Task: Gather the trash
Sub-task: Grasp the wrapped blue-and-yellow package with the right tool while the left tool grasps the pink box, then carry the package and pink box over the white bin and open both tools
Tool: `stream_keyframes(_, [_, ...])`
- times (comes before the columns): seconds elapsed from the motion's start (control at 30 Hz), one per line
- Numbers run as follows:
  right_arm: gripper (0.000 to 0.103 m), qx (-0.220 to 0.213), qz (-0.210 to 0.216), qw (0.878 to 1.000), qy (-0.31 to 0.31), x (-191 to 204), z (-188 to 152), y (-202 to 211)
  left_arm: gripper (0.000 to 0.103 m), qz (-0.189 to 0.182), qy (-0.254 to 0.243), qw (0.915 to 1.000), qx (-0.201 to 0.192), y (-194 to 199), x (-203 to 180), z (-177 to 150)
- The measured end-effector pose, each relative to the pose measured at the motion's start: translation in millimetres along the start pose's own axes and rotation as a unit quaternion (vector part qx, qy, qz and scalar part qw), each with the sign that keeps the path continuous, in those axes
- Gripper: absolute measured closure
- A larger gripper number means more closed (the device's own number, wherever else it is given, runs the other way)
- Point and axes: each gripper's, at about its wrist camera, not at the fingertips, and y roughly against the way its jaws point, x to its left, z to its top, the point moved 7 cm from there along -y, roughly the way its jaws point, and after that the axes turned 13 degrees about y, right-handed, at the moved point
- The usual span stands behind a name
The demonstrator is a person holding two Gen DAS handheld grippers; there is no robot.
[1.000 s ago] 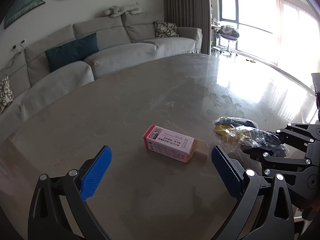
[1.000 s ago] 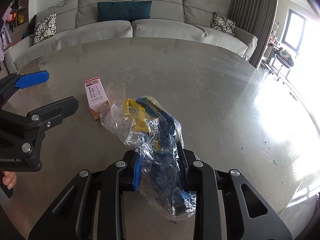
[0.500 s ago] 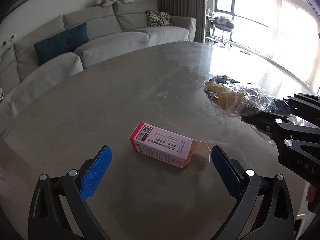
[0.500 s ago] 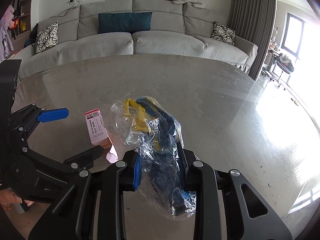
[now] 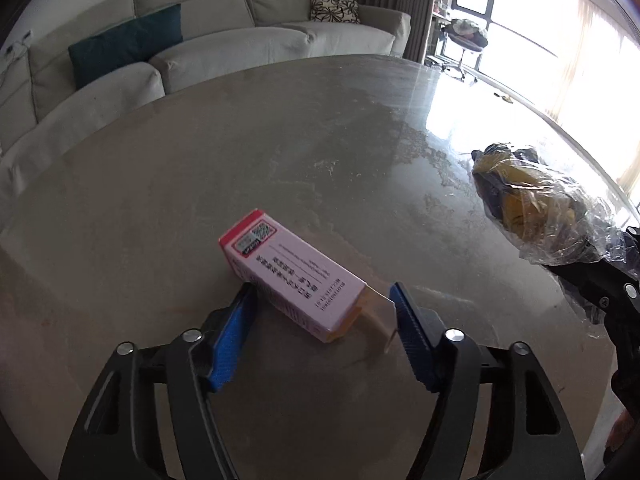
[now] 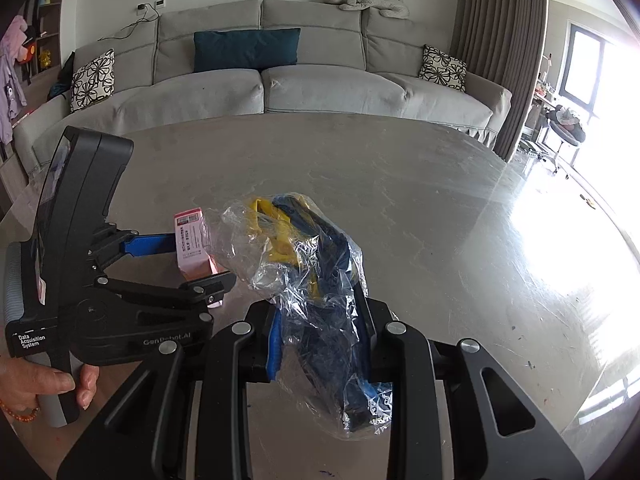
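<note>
Down on the glossy, mottled stone table [image 5: 280, 152] lies a pink and white carton [image 5: 294, 280], a long rectangular box printed with small text and a code label at its far end, its near end flap open and showing an orange-tan inside. The left gripper [image 5: 320, 316] straddles it with jaws partly open: the left blue ribbed pad [image 5: 234, 332] touches or nearly touches the carton's side, while the right pad sits just beside the open flap, so it has no firm hold on it. The right gripper [image 6: 320, 340] is clamped tight on a crinkled clear plastic bag [image 6: 304, 280], whose wrinkled film holds yellow and dark blue items I cannot identify. The left wrist view shows the carton's printed top and the bag [image 5: 536, 212] held off to the right above the table. The right wrist view shows what that one hides: the left gripper's black body [image 6: 100, 280] from the side and the person's hand [image 6: 48, 384] on its handle, with the carton [image 6: 192, 244] partly behind the bag. A grey sofa [image 6: 320, 88] with a teal cushion [image 6: 246, 50] stands beyond the table.
</note>
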Motion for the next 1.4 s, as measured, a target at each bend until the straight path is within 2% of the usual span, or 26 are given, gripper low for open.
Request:
stream_keyframes(0.03, [0.073, 0.0, 0.0, 1.0, -0.001, 2.9, 0.1, 0.7, 0.065, 0.009, -0.002, 1.0, -0.003, 0.6, 1.2, -1.9])
stream_keyframes(0.07, [0.073, 0.0, -0.001, 1.0, -0.001, 4.6, 0.3, 1.9, 0.075, 0.011, -0.004, 0.9999, -0.005, 2.3, 1.8, -2.3])
stream_keyframes(0.13, [0.073, 0.001, 0.0, 1.0, -0.001, 6.3, 0.2, 3.7, 0.078, 0.012, -0.009, 0.9999, -0.006, 5.5, 0.9, -4.5])
stream_keyframes(0.27, [0.073, -0.001, 0.0, 1.0, -0.005, 10.0, 5.3, 6.6, 0.078, 0.017, -0.011, 0.9997, -0.011, 14.3, 1.4, -8.1])
stream_keyframes(0.43, [0.073, -0.008, 0.001, 1.0, -0.003, 9.6, 6.6, 18.1, 0.079, 0.027, -0.015, 0.9983, -0.049, 43.7, 6.6, -14.4])
stream_keyframes(0.7, [0.073, -0.029, 0.001, 1.0, -0.003, 11.5, 0.3, 52.3, 0.079, 0.012, -0.014, 0.995, -0.098, 108.0, 8.9, -14.8])
stream_keyframes(0.9, [0.073, -0.038, -0.004, 0.999, 0.0, 9.9, -2.6, 74.2, 0.079, 0.008, -0.021, 0.9934, -0.112, 136.8, 13.0, -18.3])
stream_keyframes(1.07, [0.073, -0.049, -0.008, 0.999, -0.006, 10.9, -6.8, 96.0, 0.079, -0.034, -0.006, 0.9931, -0.112, 163.6, 25.3, -30.2])
stream_keyframes(1.2, [0.073, -0.062, -0.003, 0.998, -0.014, 17.2, -12.9, 115.5, 0.079, -0.037, -0.01, 0.9926, -0.115, 187.8, 34.3, -46.6])
stream_keyframes(1.33, [0.073, -0.065, -0.004, 0.998, -0.019, 23.3, -26.8, 137.3, 0.079, -0.049, -0.025, 0.9913, -0.119, 212.6, 27.6, -70.6])
stream_keyframes(1.4, [0.073, -0.064, -0.012, 0.998, -0.02, 25.5, -38.5, 152.3, 0.079, -0.068, -0.029, 0.9905, -0.116, 223.1, 18.2, -85.3])
